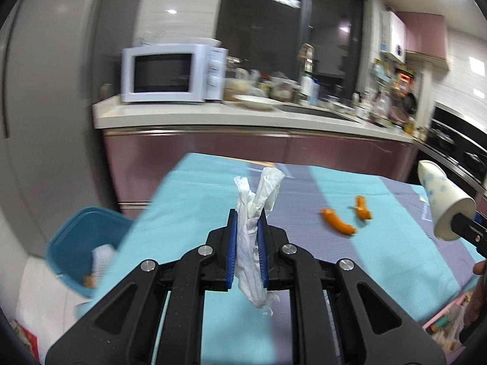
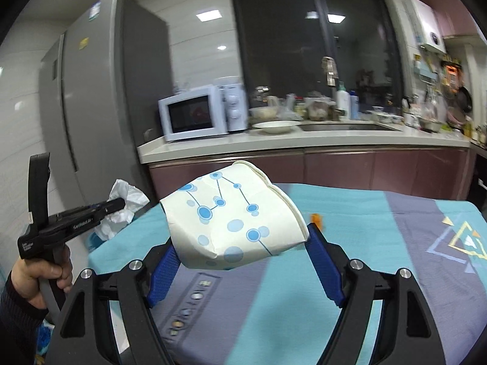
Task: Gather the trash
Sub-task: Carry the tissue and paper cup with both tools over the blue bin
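1. Two loads in hand. The left tongs (image 1: 247, 243) are pinched tight on a crumpled white tissue (image 1: 254, 228). The right tongs (image 2: 240, 252) stand wide but pressed on a squashed paper cup (image 2: 234, 213) with blue dot print, held on its side. Both are in the air above the table (image 1: 188, 200) with its teal and lilac cloth.
2. Target: the blue bin (image 1: 76, 237) on the floor by the table's left edge, with some white and orange scraps already inside.
3. Judgement on the step in hand, the carry to the bin:
   - Keep both grips firm.
   - Bring each load fully over the bin mouth before letting go, since the tissue is light and may drift.
   - Release one at a time so the tongs do not collide.
4. Left on the table: two orange peel pieces (image 1: 338, 220), well apart from the bin.
5. Writing: small white lettering on the left tongs' side in the right wrist view, too blurred to read. No readable label on the white microwave (image 2: 201, 114).
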Demonstrator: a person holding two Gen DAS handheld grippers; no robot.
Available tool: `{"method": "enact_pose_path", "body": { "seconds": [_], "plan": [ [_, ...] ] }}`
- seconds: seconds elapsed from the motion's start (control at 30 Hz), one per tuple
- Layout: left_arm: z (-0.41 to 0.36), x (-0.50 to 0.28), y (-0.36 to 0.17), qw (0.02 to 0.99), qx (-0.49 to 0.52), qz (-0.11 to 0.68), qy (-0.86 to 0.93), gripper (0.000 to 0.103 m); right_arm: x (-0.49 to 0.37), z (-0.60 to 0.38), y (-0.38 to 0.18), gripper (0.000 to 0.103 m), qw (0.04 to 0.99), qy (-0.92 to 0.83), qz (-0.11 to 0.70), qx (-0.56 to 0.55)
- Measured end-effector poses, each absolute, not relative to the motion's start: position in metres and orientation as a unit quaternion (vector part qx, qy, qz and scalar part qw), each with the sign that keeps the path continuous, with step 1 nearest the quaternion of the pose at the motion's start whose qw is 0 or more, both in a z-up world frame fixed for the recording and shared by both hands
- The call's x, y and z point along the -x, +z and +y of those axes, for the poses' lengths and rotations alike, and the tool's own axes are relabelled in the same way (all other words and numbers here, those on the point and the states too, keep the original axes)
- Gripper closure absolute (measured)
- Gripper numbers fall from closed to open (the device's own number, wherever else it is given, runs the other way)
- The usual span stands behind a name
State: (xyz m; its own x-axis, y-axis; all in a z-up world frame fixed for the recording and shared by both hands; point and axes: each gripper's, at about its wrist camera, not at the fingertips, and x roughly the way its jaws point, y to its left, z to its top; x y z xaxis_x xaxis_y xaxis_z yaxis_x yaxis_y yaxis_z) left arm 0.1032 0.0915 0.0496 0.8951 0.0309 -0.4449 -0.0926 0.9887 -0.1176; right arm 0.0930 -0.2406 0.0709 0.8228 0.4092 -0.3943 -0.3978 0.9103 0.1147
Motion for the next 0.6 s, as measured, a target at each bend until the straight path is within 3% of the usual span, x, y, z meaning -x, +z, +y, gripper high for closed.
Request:
{"method": "enact_pose_path", "body": {
  "seconds": [0.6],
  "plan": [
    [0.272,0.044,0.066,0.951,0.107,0.189,0.222,0.09,-0.09,-0.082,0.093,0.027,0.913,0.365,0.176,0.053]
  ]
}}
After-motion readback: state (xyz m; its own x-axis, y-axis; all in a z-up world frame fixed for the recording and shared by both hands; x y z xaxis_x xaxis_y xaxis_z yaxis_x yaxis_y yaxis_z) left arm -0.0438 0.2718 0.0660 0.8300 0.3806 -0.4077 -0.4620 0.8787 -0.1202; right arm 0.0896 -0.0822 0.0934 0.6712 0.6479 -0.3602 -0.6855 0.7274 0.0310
